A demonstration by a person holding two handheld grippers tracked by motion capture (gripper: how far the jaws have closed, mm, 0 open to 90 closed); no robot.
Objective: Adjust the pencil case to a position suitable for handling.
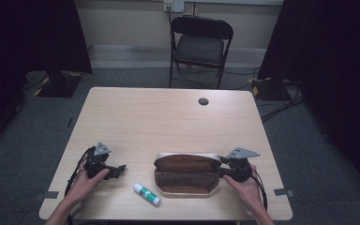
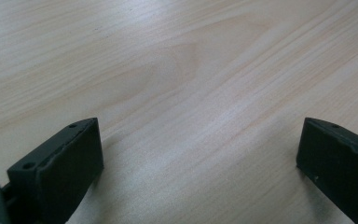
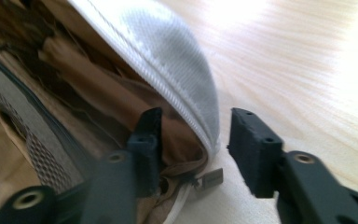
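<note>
An open pencil case [image 1: 187,176], white outside and brown inside, lies near the table's front edge. A white glue stick with a green cap [image 1: 146,194] lies just left of it. My right gripper [image 1: 222,168] is at the case's right end. In the right gripper view its jaws [image 3: 196,126] straddle the case's white rim [image 3: 168,51] near the zipper pull [image 3: 210,178], one jaw inside and one outside, with a gap at the outer pad. My left gripper [image 1: 119,169] rests left of the glue stick, its jaws [image 2: 200,135] wide open over bare wood.
The wooden table [image 1: 168,117] has a dark cable hole [image 1: 203,101] near its far edge. A black folding chair [image 1: 200,42] stands behind the table. Dark curtains hang at both sides. Cables run across the carpet.
</note>
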